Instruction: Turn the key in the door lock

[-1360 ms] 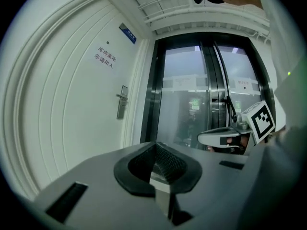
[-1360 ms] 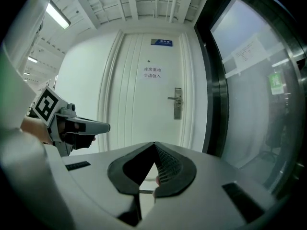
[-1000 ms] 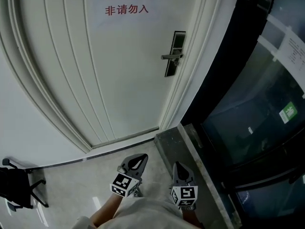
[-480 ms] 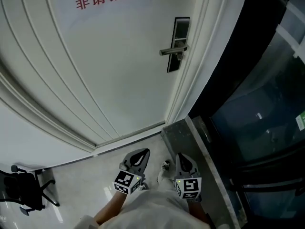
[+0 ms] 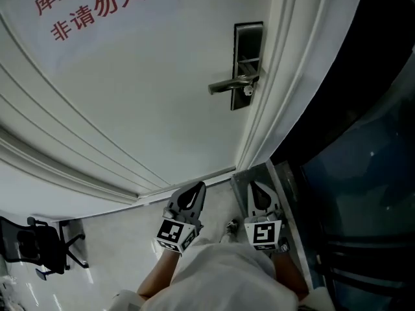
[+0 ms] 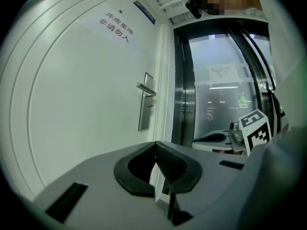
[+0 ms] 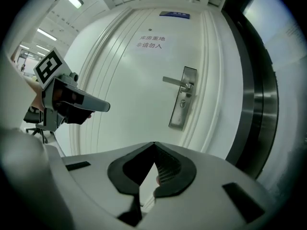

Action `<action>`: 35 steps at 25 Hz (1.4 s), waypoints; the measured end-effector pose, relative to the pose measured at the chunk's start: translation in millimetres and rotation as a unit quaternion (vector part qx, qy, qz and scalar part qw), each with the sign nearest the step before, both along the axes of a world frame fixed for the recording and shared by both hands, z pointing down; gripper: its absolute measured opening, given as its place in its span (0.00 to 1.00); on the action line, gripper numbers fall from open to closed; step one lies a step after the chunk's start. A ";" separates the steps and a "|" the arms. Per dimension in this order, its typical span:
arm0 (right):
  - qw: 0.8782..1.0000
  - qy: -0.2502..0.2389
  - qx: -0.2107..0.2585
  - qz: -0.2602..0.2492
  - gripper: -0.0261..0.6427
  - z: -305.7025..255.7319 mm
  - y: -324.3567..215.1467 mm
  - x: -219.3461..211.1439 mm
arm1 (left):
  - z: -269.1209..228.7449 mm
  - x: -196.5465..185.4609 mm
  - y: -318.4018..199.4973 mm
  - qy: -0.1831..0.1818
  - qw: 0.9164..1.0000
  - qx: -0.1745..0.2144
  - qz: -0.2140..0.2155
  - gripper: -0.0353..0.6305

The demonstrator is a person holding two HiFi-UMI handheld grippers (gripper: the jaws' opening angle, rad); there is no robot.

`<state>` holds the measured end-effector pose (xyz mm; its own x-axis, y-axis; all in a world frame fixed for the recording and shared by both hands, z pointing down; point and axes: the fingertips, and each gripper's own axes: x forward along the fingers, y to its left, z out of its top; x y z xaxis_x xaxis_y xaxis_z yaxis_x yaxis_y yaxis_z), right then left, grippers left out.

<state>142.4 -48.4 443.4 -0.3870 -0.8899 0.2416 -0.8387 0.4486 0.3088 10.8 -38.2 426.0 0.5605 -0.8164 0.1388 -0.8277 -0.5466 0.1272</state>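
While both grippers hang low before the white door, neither touches it. Left gripper: jaws closed tip to tip, nothing between them. Right gripper: jaws likewise closed and empty, just beside the left one. Lock plate: dark, upright, at the door's right edge, well apart from both grippers. Lever handle: level, pointing away from the frame. Lock cylinder: small and round, just under the handle; whether a key sits in it cannot be told. Red characters mark the door's upper part. Office chair: on the floor at far left.
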 end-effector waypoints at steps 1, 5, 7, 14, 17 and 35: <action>1.000 0.010 0.015 -0.009 0.04 -5.1 -10.8 1.2 | -1.4 2.0 -7.7 0.003 1.000 0.004 -0.009 0.06; 0.993 0.086 0.076 -0.037 0.04 -35.6 -55.2 4.9 | -12.7 10.7 -36.6 0.000 0.999 0.024 -0.028 0.06; 0.989 0.107 0.089 -0.041 0.04 -54.3 -75.3 0.6 | -26.7 11.6 -48.5 -0.012 0.999 0.038 -0.022 0.06; 0.965 0.219 0.147 0.006 0.04 -100.5 -148.9 -0.3 | -69.0 16.0 -94.1 -0.034 0.994 0.101 0.021 0.06; 0.946 0.276 0.170 0.020 0.05 -110.4 -171.8 -5.1 | -67.9 16.3 -108.9 -0.053 0.992 0.107 0.036 0.06; 0.870 0.460 0.168 0.051 0.18 -103.1 -234.6 -21.8 | -60.1 2.0 -121.6 -0.004 0.995 0.087 0.053 0.06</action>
